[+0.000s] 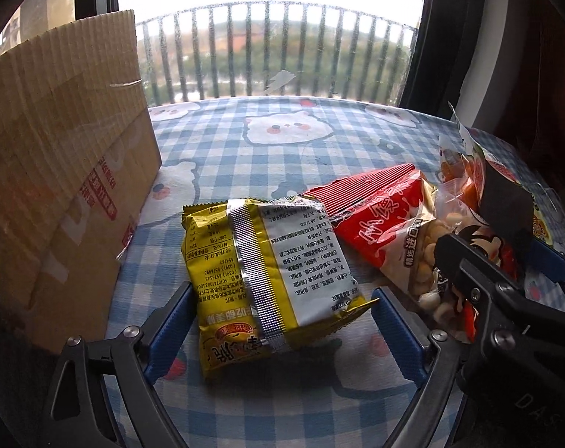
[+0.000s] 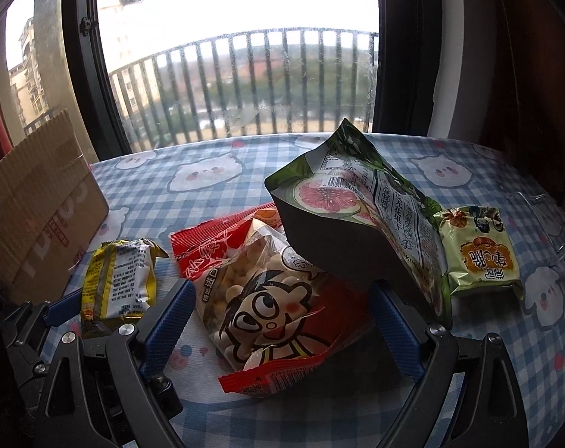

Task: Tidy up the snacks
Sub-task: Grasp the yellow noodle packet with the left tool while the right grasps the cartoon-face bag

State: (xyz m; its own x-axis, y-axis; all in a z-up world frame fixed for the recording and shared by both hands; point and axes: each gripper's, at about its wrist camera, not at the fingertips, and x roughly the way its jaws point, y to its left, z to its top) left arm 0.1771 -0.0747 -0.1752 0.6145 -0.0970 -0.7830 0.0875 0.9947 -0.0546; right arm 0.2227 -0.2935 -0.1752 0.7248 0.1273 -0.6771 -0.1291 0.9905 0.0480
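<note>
A yellow snack packet (image 1: 271, 280) lies back-side up on the checked tablecloth, between the open blue fingers of my left gripper (image 1: 286, 332); the fingers do not press it. It also shows in the right wrist view (image 2: 120, 280). A red bag of small round biscuits (image 2: 267, 306) with a cartoon face lies between the open fingers of my right gripper (image 2: 282, 332), partly under a green fig pouch (image 2: 361, 220). The red bag shows in the left wrist view (image 1: 390, 231). A small green-yellow packet (image 2: 480, 250) lies to the right.
A cardboard box (image 1: 58, 186) stands at the left, its flap up; it also shows in the right wrist view (image 2: 40, 205). The table (image 1: 282, 149) ends at a window with railings behind. A clear plastic tray (image 2: 543, 220) sits at the far right.
</note>
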